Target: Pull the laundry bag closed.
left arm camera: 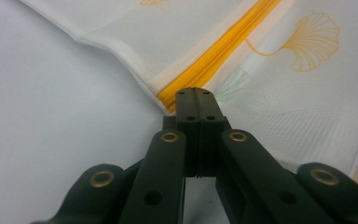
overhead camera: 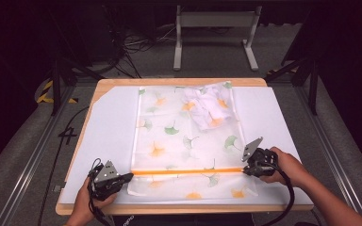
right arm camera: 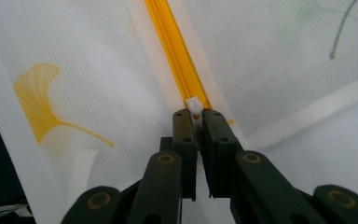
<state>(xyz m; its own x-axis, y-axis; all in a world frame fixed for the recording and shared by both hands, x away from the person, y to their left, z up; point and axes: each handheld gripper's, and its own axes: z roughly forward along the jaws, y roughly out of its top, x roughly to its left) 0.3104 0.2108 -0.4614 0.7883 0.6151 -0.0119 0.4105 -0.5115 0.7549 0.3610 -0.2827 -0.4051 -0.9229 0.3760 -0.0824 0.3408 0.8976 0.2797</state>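
Two hand-held grippers sit at opposite ends of an orange zipper that runs straight between them across a sheer mesh bag printed with ginkgo leaves. The left gripper is clenched on the bag's edge right at its end of the zipper; in the left gripper view its jaws are pressed flat together with the orange tape running away from their tips. The right gripper pinches the small white zipper pull between nearly closed jaws, the zipper teeth stretching ahead of them. Judging by the flat, unbroken orange line from one gripper to the other, the zipper looks fully drawn shut or nearly so; little seems left beyond letting go. Beyond the grippers, toward the bag's far end, a bunched white garment lies inside the mesh. The bag rests on a white sheet over a wooden table
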